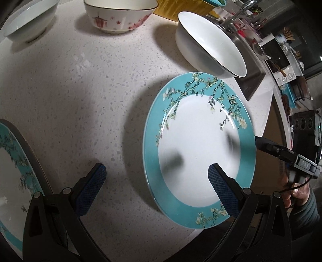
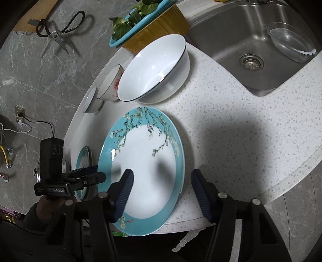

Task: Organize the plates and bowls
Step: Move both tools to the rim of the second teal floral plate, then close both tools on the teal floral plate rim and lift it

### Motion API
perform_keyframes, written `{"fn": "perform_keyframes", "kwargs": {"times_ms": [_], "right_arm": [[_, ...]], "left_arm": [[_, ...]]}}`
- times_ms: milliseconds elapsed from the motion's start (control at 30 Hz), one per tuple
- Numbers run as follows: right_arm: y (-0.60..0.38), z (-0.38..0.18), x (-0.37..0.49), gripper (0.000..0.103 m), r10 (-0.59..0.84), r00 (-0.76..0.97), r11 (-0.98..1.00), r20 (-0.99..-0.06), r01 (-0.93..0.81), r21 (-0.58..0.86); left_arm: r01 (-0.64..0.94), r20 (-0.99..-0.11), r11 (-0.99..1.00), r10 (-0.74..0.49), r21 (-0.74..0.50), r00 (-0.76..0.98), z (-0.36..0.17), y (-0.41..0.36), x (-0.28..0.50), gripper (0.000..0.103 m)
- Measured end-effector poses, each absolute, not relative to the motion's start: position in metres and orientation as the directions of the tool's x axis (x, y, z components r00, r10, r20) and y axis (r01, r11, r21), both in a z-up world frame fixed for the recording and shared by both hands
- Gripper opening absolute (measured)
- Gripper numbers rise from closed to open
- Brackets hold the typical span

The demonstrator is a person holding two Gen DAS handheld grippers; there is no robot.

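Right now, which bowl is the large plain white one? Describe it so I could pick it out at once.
Start at the steel sink set into the speckled counter. Just left of it, beyond the teal-rimmed plate, stands the large white bowl. It is the biggest of the three bowls, plain white with a thin dark rim line, while the bowl with red flowers beside it is smaller.

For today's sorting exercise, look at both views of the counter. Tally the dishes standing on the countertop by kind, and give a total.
Plates, teal-rimmed: 2 (near plate, far plate)
Bowls: 3 (large white bowl, pink-flowered bowl, small white bowl)
Total: 5
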State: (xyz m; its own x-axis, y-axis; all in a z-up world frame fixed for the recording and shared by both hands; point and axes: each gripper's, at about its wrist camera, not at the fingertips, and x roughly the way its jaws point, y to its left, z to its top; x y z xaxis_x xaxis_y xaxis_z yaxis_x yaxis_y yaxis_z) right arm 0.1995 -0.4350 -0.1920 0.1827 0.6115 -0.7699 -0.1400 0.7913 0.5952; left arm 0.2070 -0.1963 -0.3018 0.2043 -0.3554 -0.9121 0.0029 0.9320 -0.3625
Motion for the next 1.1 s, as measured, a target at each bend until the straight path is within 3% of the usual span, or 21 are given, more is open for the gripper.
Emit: {"fn": "perform_keyframes", "kwargs": {"times_ms": [133,233,300,467,700,933,1000,1067,1100], "right_arm": [[-0.432,-0.196,0.2,0.054,0.612,0.166,0.791,-0.773,-0.142,0.595],[-0.431,-0.198,0.201,0.054,0.618,0.159,0.786,-0.77,-0.142,0.601],[-0.431,-0.2,0.2,0.053,0.621,0.15,0.784,-0.769,-0.141,0.605],[-0.428,-0.204,0.202,0.042,0.625,0.134,0.78,-0.769,-0.14,0.61],[-0.432,-0.207,0.206,0.034,0.626,0.125,0.78,-0.77,-0.112,0.616],[-0.423,-0.211,0.209,0.03,0.591,0.089,0.806,-0.802,-0.104,0.583],[-0.425,-0.212,0.213,0.025,0.585,0.085,0.811,-0.807,-0.086,0.579],[-0.427,-0.214,0.215,0.01,0.564,0.081,0.826,-0.822,-0.07,0.559],[-0.428,-0.215,0.216,0.009,0.563,0.075,0.827,-0.823,-0.059,0.56]], "left_arm": [[0.018,-0.913,0.935,-0.35,-0.355,0.211,-0.299,-0.198,0.208,0.098],[0.037,-0.91,0.937,-0.346,-0.347,0.227,-0.296,-0.2,0.209,0.079],[0.041,-0.91,0.938,-0.343,-0.344,0.233,-0.295,-0.199,0.21,0.06],[0.026,-0.9,0.926,-0.372,-0.376,0.225,-0.297,-0.195,0.212,0.031],[-0.022,-0.892,0.912,-0.395,-0.409,0.219,-0.299,-0.183,0.211,0.015],[-0.044,-0.895,0.913,-0.387,-0.405,0.221,-0.299,-0.183,0.21,0.011],[-0.057,-0.891,0.908,-0.394,-0.416,0.227,-0.3,-0.182,0.209,0.011],[-0.065,-0.889,0.906,-0.395,-0.419,0.231,-0.3,-0.181,0.208,0.01],[-0.071,-0.888,0.904,-0.397,-0.423,0.234,-0.3,-0.182,0.207,0.01]]}}
